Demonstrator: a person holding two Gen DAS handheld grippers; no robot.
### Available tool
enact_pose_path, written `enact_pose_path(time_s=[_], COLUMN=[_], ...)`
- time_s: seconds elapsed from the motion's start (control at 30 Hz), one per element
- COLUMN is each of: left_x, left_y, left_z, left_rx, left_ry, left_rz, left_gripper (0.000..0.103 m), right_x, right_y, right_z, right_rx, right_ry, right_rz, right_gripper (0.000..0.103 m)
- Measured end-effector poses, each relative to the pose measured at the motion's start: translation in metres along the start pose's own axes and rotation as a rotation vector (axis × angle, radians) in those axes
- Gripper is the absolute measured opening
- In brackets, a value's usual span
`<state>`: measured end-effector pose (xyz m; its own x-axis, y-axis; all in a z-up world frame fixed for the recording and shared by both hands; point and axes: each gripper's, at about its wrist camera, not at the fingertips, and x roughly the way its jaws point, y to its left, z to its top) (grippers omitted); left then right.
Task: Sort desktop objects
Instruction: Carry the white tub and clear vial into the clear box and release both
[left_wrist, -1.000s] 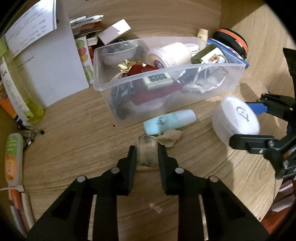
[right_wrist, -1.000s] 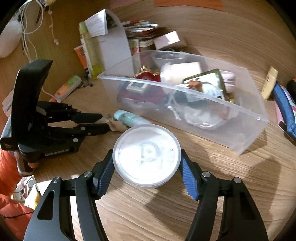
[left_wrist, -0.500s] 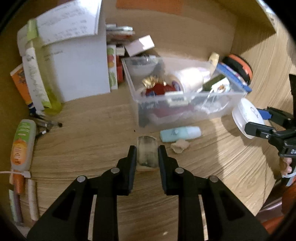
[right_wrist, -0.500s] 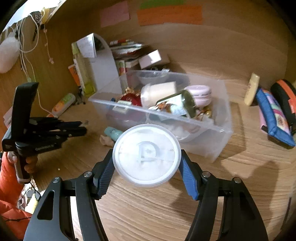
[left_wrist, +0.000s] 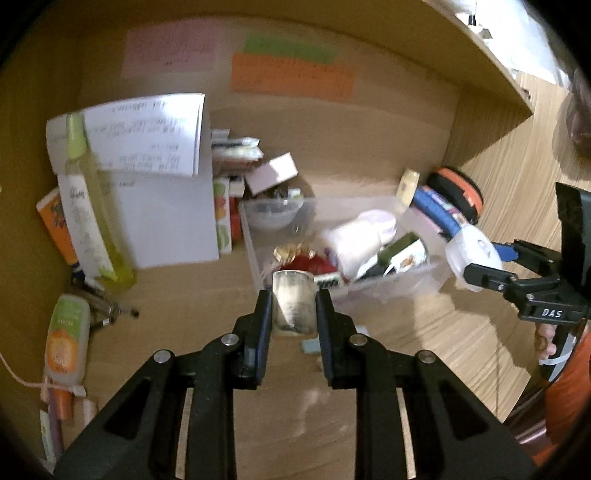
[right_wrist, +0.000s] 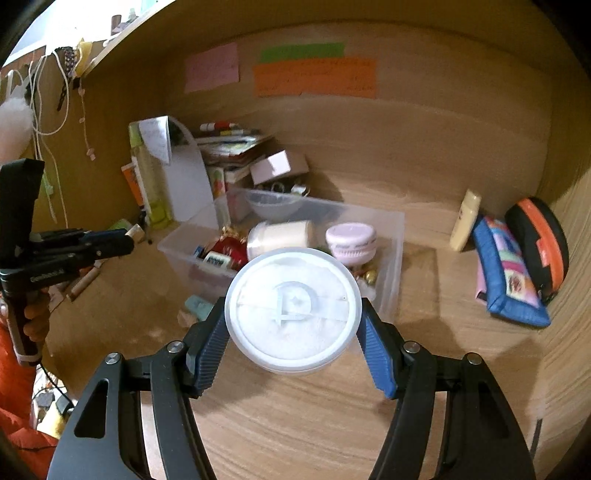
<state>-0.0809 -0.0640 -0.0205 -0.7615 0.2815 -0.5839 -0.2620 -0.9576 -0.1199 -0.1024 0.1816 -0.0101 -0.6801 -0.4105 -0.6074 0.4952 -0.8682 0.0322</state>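
My left gripper (left_wrist: 293, 295) is shut on a small clear, grimy jar (left_wrist: 293, 306) and holds it above the desk, in front of the clear plastic bin (left_wrist: 255, 254). My right gripper (right_wrist: 293, 317) is shut on a round white lidded tub (right_wrist: 293, 308), held in the air before the bin (right_wrist: 395, 240). The bin holds a white roll (right_wrist: 277, 236), a pink jar (right_wrist: 351, 240), a red packet and other items. The right gripper with its tub (left_wrist: 472, 251) shows at the bin's right end in the left wrist view. The left gripper (right_wrist: 129, 236) shows at left.
A pale blue tube (right_wrist: 197, 304) lies on the desk before the bin. A white file holder (left_wrist: 166, 206), a yellow-green bottle (left_wrist: 88, 218) and books stand at the back left. An orange tube (left_wrist: 64, 339) lies at left. A blue pouch (right_wrist: 506, 273) and an orange-black case (right_wrist: 539, 247) lie at right.
Both grippers have risen and pulled back from the desk with their loads; the bin and blue tube now look smaller and farther away. Both grips are unchanged.
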Motion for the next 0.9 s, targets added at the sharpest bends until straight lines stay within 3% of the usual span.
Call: enact_pose_path(time_s=[0.23, 0.43, 0.9], left_x=[0.006, 0.019, 0.067], left_y=[-0.006, -0.014, -0.021], left_z=[0.024, 0.036, 0.053], left_rx=[-0.007, 0.002, 0.004], left_ry=[-0.054, -0.048, 0.007], left_rz=[-0.026, -0.045, -0.033], left_gripper=[0.023, 0.023, 0.023], right_x=[-0.004, 0.000, 0.047], right_y=[-0.009, -0.014, -0.037], right_z=[0.021, 0.039, 0.054], right_rx=[0.014, -0.001, 0.065], right_ry=[-0.058, -0.090, -0.051], right_rz=[0.004, -0.008, -0.024], right_gripper=[0.063, 0.063, 0.063])
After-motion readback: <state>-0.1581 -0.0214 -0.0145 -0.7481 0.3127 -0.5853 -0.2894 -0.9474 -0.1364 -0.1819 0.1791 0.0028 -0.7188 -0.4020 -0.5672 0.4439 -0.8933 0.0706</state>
